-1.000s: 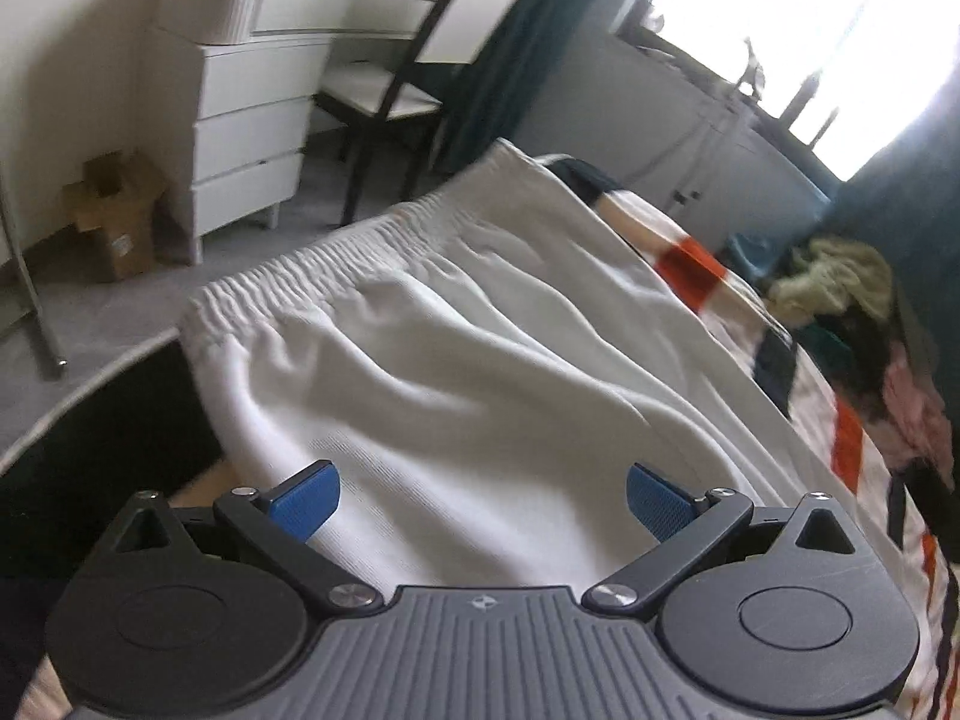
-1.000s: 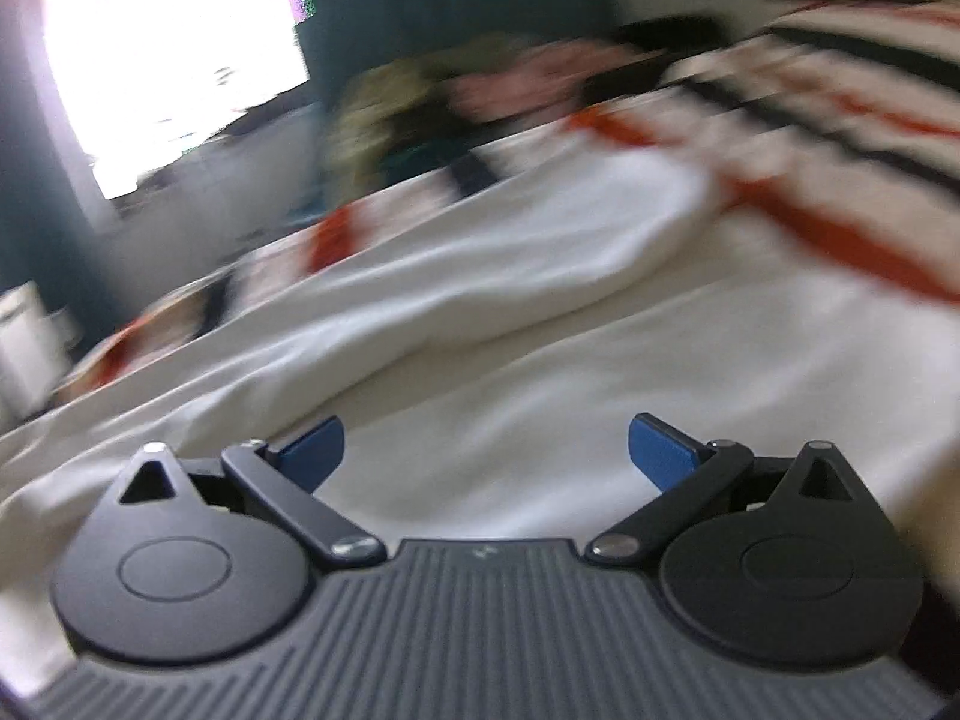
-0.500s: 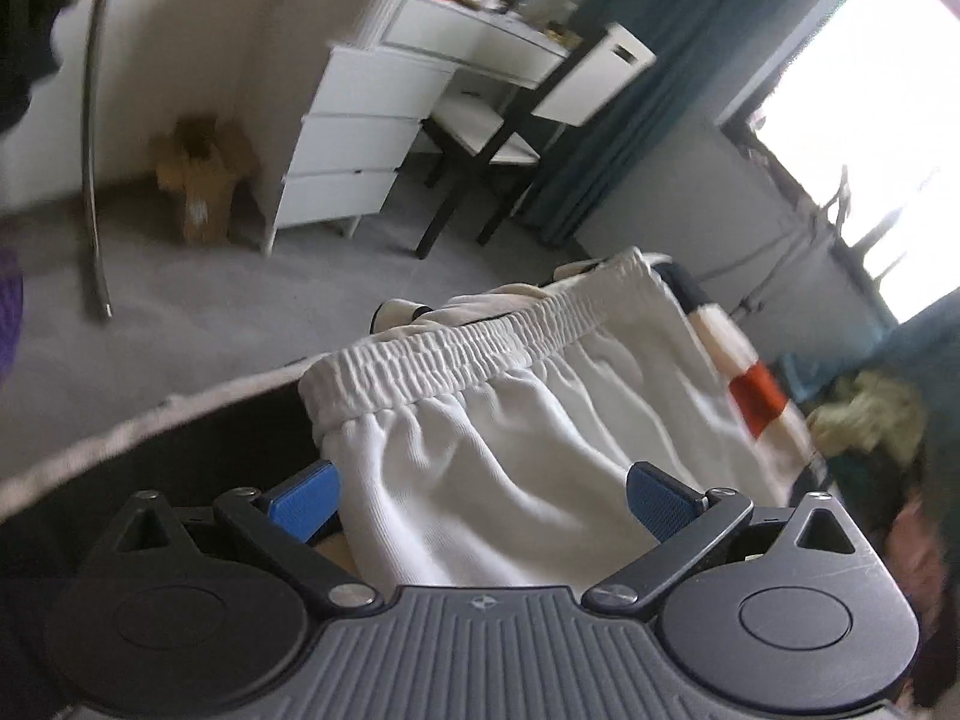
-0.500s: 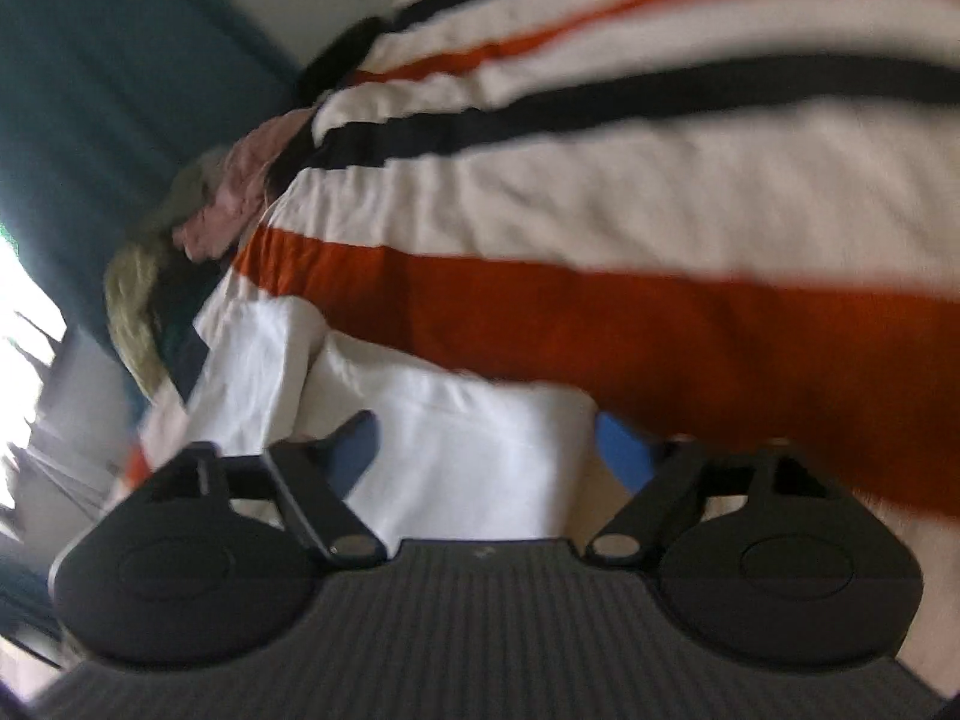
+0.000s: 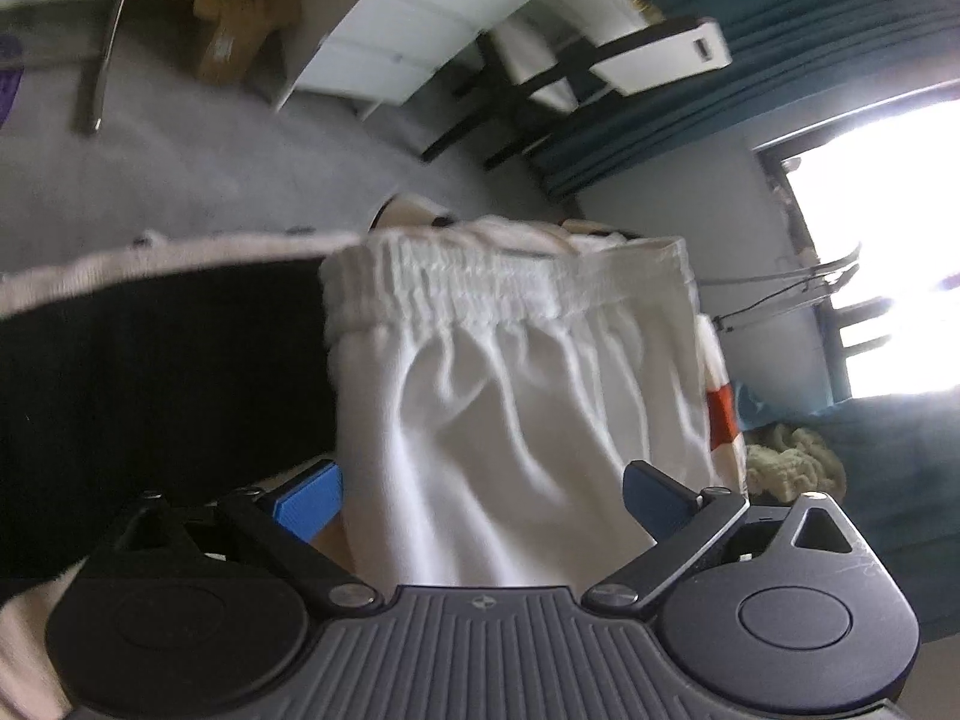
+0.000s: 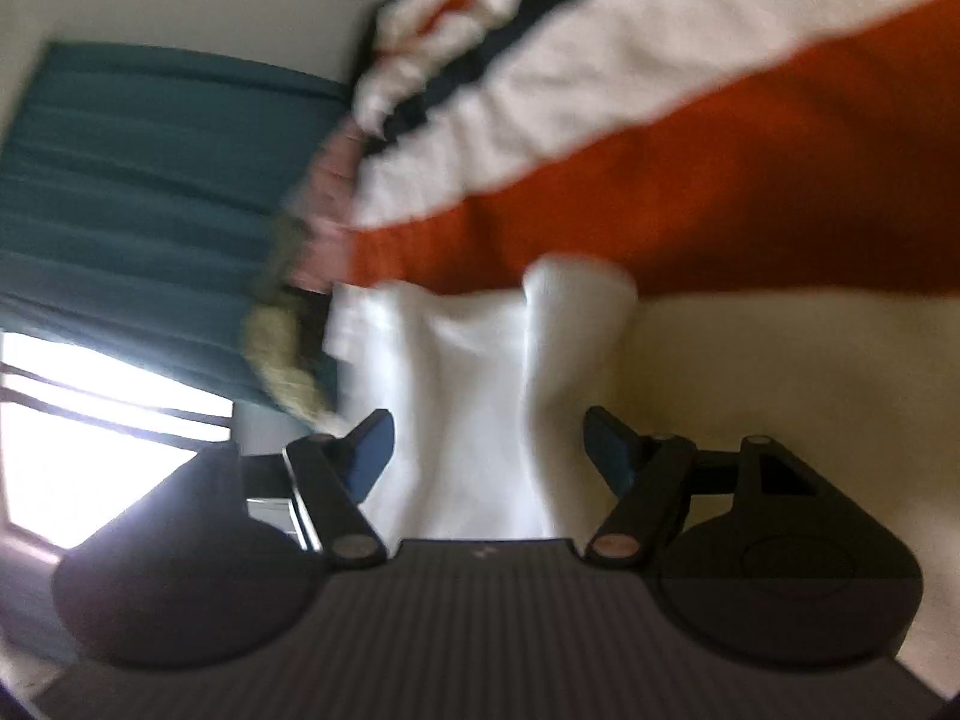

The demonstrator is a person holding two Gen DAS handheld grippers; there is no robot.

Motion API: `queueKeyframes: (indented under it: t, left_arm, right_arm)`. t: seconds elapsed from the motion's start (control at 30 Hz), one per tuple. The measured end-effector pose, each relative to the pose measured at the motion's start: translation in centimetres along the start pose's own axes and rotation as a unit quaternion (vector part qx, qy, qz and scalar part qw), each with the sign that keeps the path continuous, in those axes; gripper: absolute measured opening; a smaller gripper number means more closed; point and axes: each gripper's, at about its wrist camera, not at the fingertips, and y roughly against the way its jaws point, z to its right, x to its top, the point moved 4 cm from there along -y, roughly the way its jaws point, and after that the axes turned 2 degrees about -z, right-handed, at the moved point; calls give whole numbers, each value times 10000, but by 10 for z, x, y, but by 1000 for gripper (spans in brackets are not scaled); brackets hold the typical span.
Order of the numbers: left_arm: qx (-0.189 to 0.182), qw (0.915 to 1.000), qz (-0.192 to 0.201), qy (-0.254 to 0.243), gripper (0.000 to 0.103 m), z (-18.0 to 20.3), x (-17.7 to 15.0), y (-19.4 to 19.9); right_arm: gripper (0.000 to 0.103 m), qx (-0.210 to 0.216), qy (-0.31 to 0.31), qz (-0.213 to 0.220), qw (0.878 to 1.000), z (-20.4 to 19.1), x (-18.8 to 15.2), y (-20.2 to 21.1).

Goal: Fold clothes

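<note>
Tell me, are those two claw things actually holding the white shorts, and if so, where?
Not yet. The white shorts lie between the open left gripper and the closing right gripper, whose pads visibly stand clear of the cloth.

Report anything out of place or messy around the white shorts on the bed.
Beyond the white shorts, a heap of loose clothes lies unfolded by the striped bedspread. A cardboard box sits on the floor by the white drawers. Nothing looks spilled or damaged.

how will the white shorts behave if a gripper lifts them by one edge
The white shorts probably flop and drape, since the fabric already lies in soft folds. The gathered waistband looks thicker, likely a firmer hold. They seem light.
</note>
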Motion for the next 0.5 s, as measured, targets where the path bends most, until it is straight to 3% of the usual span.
queueKeyframes:
  t: [0.03, 0.07, 0.13, 0.3, 0.43, 0.5]
  left_arm:
    - [4, 9999, -78, 97, 100, -4, 0, -4]
    - [-24, 9996, -142, 229, 98, -8, 0, -7]
    - [-57, 9986, -249, 453, 97, -16, 1, -14]
    - [-122, 9984, -279, 472, 95, -20, 5, -21]
    - [-191, 9993, -61, 326, 79, -16, 7, -17]
    - [-70, 9997, 176, 174, 76, -13, 11, -17]
  right_arm:
    - [48, -273, -9, 159, 9995, 3, 0, 2]
    - [46, -367, -46, 300, 9989, 5, 1, 4]
    - [46, -460, -37, 534, 9975, 4, 3, 9]
    - [46, -612, 344, 500, 9963, -1, 1, -1]
    - [48, -106, 256, 137, 9995, -4, -1, -4]
    - [49, -110, 466, 188, 9987, -10, -2, -6]
